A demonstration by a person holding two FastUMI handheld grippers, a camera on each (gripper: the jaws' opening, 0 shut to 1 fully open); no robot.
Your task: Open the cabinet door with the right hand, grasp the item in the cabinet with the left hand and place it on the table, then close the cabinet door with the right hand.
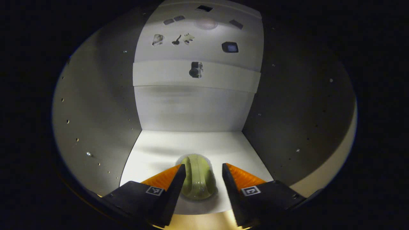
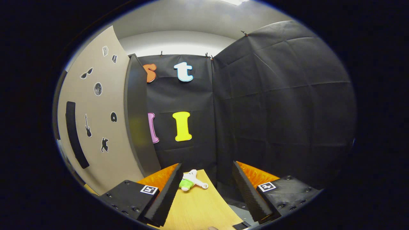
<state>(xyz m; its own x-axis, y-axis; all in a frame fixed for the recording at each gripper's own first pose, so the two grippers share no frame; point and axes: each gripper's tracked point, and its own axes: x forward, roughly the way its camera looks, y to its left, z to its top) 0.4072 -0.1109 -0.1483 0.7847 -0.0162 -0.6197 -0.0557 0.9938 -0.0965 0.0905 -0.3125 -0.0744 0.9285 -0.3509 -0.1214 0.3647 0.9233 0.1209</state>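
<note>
Two steps remain after this one: the cabinet door (image 2: 96, 111) stands open, and the left claw (image 1: 203, 179), jaws apart, straddles the pale green item (image 1: 196, 180) lying on the cabinet floor (image 1: 159, 150) without clamping it. Grasp step in hand; next move calls for closing on the item, then withdrawing to the counter (image 2: 201, 207). Right claw (image 2: 207, 185) hangs open over the counter, near a small toy (image 2: 190, 182).

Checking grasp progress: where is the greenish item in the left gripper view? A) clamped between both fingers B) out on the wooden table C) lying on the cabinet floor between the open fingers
C: the greenish item lies on the cabinet floor, gaps showing beside the left gripper fingers.
</note>
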